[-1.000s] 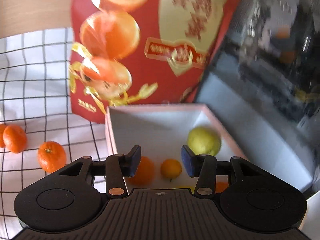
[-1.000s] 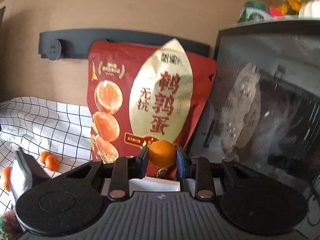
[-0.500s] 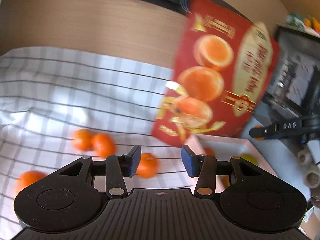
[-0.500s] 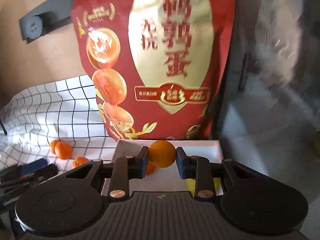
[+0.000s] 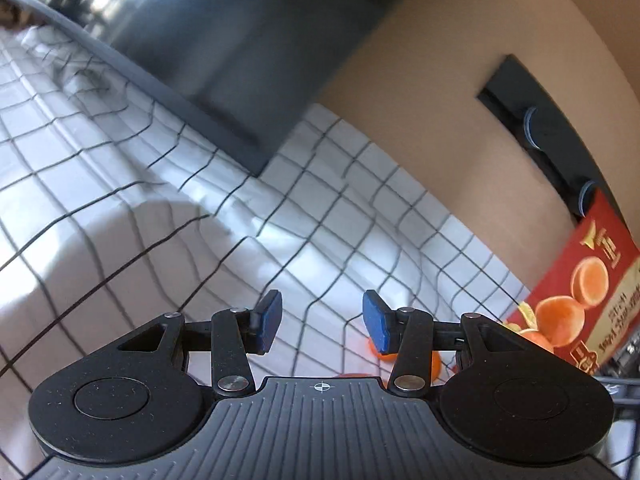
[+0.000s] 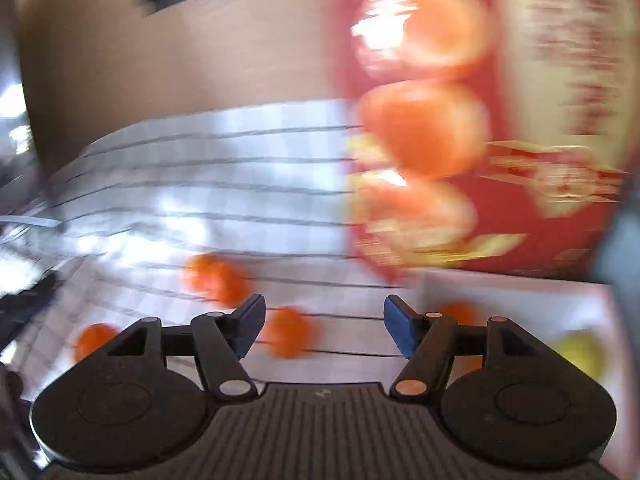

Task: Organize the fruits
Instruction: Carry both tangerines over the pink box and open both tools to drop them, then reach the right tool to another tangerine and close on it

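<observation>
Small orange fruits (image 6: 286, 338) lie blurred on the checked cloth (image 6: 200, 200); right tongs (image 6: 324, 328) just opened empty, left tongs (image 5: 322, 322) gape empty.

Two low wrist views, shared checked cloth (image 5: 328, 216).

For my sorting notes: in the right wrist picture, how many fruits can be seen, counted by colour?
Orange fruits: 4 (three on the checked cloth, one in the white box)
Yellow fruit: 1 (in the white box)
Total: 5
The picture is blurred, so the farthest orange blob on the cloth may be two fruits.
</observation>
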A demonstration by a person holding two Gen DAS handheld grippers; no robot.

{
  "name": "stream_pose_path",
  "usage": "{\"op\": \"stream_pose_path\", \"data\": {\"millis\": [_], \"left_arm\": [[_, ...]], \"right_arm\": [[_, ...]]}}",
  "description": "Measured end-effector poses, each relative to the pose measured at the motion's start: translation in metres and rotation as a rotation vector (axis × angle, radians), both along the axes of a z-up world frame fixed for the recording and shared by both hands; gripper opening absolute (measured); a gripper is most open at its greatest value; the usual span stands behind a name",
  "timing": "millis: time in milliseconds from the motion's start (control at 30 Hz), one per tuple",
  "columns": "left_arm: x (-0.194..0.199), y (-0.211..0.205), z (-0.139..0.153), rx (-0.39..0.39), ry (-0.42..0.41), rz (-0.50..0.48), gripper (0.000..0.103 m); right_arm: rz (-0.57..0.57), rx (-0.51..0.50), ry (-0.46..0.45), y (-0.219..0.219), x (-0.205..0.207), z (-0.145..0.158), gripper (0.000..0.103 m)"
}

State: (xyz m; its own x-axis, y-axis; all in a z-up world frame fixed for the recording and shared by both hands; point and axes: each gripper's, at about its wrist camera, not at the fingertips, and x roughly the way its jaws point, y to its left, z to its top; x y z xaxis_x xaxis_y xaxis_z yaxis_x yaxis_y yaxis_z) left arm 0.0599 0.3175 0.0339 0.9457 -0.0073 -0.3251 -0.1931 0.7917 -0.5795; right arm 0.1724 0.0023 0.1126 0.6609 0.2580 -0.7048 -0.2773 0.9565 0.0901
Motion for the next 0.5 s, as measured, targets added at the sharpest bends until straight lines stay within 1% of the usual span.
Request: {"op": "stream_pose_path", "data": {"millis": [67,167,233,267,367,433,500], "left_arm": [[-0.002,0.003,0.001,0.000,0.018,0.018,0.049],[-0.004,0.007,0.003,-0.041,0.015,0.004,0.049],[-0.004,0.005,0.003,-0.060,0.010,-0.020,0.049],[-0.005,0.005,0.005,-0.069,0.003,-0.032,0.049],[-0.010,0.000,0.010,-0.061,-0.029,-0.061,0.049],[-0.011,-0.003,0.012,-0.051,-0.038,-0.077,0.049],[-0.009,-0.005,0.012,-0.052,-0.033,-0.092,0.049]], "right_arm": [[0.061,-0.006,-0.010,0.039,0.001,-0.016,0.066],[0.121,-0.014,0.005,0.084,0.015,-0.037,0.066],[0.118,-0.013,0.032,0.100,0.030,-0.047,0.066],[0.099,-0.025,0.041,0.108,0.039,-0.053,0.066],[0.077,-0.065,0.046,0.118,0.055,-0.064,0.064],[0.080,-0.093,0.055,0.119,0.062,-0.070,0.059],[0.081,-0.164,0.029,0.120,0.063,-0.075,0.045]]}}
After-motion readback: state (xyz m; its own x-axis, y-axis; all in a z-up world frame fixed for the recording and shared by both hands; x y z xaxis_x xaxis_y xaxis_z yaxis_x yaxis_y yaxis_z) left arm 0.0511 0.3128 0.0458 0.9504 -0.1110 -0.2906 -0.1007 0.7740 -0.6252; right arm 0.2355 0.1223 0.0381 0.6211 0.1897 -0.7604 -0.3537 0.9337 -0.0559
